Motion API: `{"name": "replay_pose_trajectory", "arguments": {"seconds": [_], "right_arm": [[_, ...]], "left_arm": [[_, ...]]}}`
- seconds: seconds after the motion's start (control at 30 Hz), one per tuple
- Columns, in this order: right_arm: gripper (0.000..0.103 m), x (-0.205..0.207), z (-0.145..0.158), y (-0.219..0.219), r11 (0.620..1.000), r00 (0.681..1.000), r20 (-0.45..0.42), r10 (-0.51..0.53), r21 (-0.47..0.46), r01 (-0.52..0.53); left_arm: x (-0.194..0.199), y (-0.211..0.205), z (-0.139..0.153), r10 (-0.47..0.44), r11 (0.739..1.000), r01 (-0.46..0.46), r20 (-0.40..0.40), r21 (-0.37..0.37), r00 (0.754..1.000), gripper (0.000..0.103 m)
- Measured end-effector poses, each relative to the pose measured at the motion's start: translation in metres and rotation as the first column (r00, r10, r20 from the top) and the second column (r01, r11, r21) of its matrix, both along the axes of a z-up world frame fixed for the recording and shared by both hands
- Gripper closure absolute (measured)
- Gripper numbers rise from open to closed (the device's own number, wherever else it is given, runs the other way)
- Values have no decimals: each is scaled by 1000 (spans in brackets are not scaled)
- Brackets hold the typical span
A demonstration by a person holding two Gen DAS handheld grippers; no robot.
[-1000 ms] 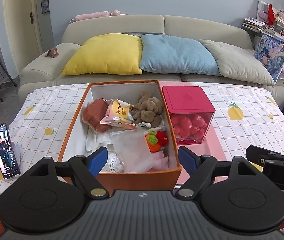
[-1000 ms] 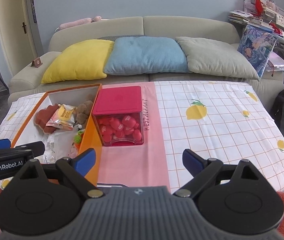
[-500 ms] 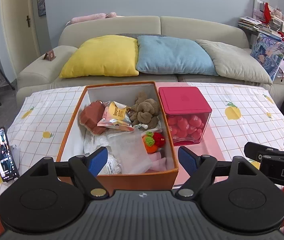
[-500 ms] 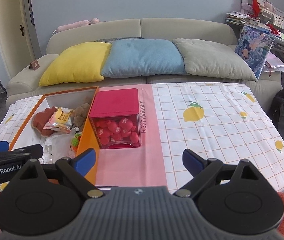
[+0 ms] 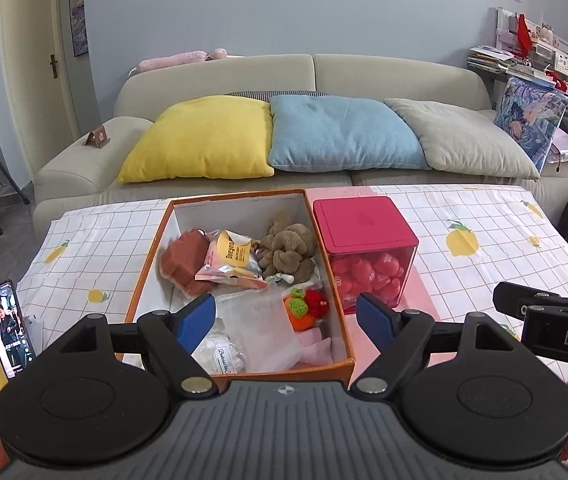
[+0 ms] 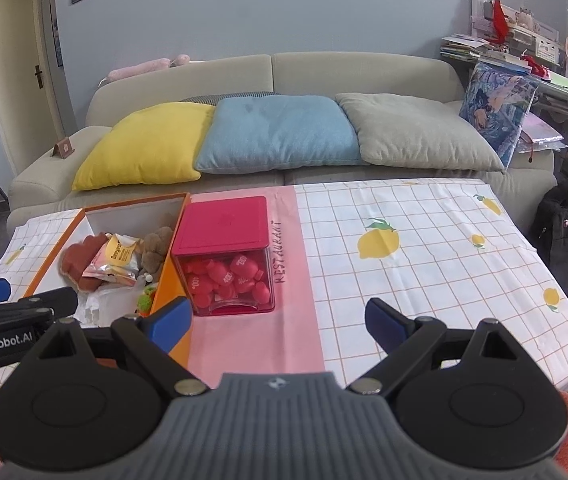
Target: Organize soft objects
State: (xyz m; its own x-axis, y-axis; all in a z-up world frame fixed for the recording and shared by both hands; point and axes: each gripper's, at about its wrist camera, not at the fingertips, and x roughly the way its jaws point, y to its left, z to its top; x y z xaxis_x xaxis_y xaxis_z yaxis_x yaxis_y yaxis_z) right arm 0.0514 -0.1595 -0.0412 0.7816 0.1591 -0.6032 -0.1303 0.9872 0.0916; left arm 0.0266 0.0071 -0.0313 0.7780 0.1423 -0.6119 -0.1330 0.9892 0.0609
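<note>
Both the left gripper point(image 5: 285, 320) and right gripper point(image 6: 278, 322) are held apart, empty; the plush toy point(image 5: 289, 246) in the orange box point(image 5: 284, 372) should be pinched gently.

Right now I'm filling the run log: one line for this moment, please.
left gripper: open, empty, over orange box | right gripper: open, empty | red-lidded container: closed, beside box | soft toys in box

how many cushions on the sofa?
3 in a row: yellow cushion left, blue cushion middle, grey cushion right. A patterned one at the far right may be a fourth.
</note>
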Motion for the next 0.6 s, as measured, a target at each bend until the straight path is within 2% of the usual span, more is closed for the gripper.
{"name": "replay_pose_trajectory", "arguments": {"seconds": [0.6], "right_arm": [[11, -4, 5, -3, 1000, 1000, 27, -10, 15, 9]], "left_arm": [[0, 1, 9, -8, 1000, 8, 24, -2, 1000, 9]]}}
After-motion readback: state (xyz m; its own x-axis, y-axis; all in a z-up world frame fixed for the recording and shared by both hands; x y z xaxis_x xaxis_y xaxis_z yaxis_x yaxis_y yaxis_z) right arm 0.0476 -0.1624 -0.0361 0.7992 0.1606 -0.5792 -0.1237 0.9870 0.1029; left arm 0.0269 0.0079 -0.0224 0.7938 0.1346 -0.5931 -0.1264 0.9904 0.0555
